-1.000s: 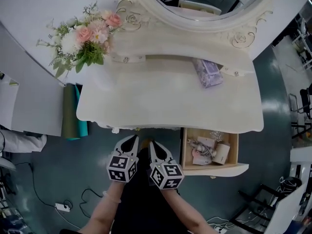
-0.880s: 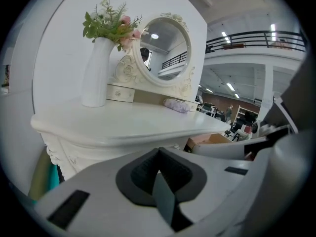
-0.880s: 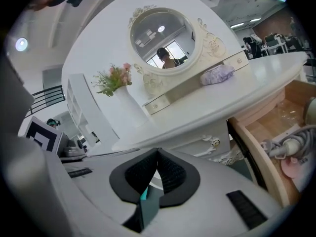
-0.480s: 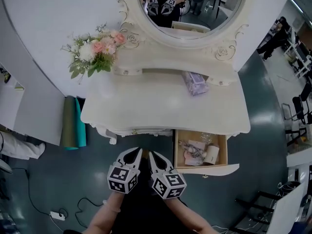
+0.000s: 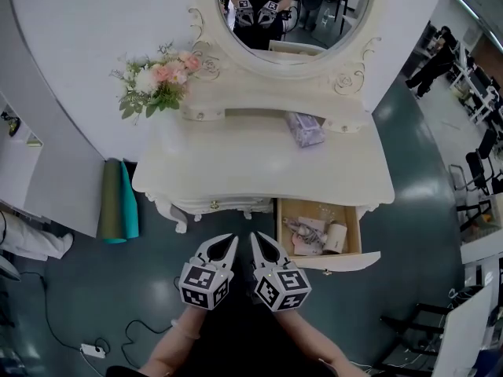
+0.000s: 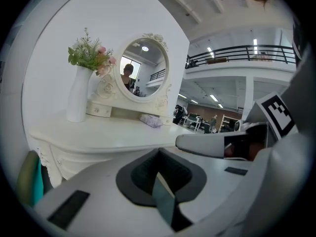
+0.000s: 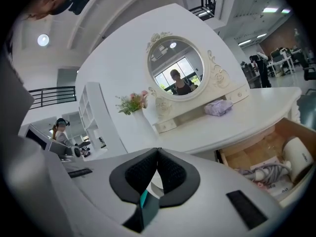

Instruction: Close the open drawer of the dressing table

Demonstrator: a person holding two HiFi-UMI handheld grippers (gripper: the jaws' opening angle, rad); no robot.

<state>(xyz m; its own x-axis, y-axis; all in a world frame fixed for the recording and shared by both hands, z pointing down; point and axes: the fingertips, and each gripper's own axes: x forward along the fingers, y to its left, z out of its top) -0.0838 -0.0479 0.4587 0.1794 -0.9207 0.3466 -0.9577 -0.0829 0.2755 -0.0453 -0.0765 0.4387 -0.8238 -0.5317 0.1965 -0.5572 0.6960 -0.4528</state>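
Observation:
The cream dressing table (image 5: 259, 171) stands ahead of me, and its right-hand drawer (image 5: 351, 261) is pulled out. Inside lie a white hair dryer (image 7: 297, 161), a cord and small items. My left gripper (image 5: 229, 240) and right gripper (image 5: 255, 236) hover side by side over the floor, short of the table's front edge and to the left of the drawer. Both are shut with nothing in them, as the left gripper (image 6: 159, 151) and right gripper (image 7: 158, 149) also show in their own views. The drawer (image 7: 269, 154) shows at the lower right of the right gripper view.
On the tabletop are a vase of pink flowers (image 5: 157, 81) at the back left and a purple pouch (image 5: 304, 128) below the oval mirror (image 5: 291, 6). A green and teal roll (image 5: 118, 199) leans left of the table. A power strip and cable (image 5: 90, 350) lie on the floor.
The view has pulled back, so the table looks smaller and farther. Both grippers stay shut and close together. The drawer is still open.

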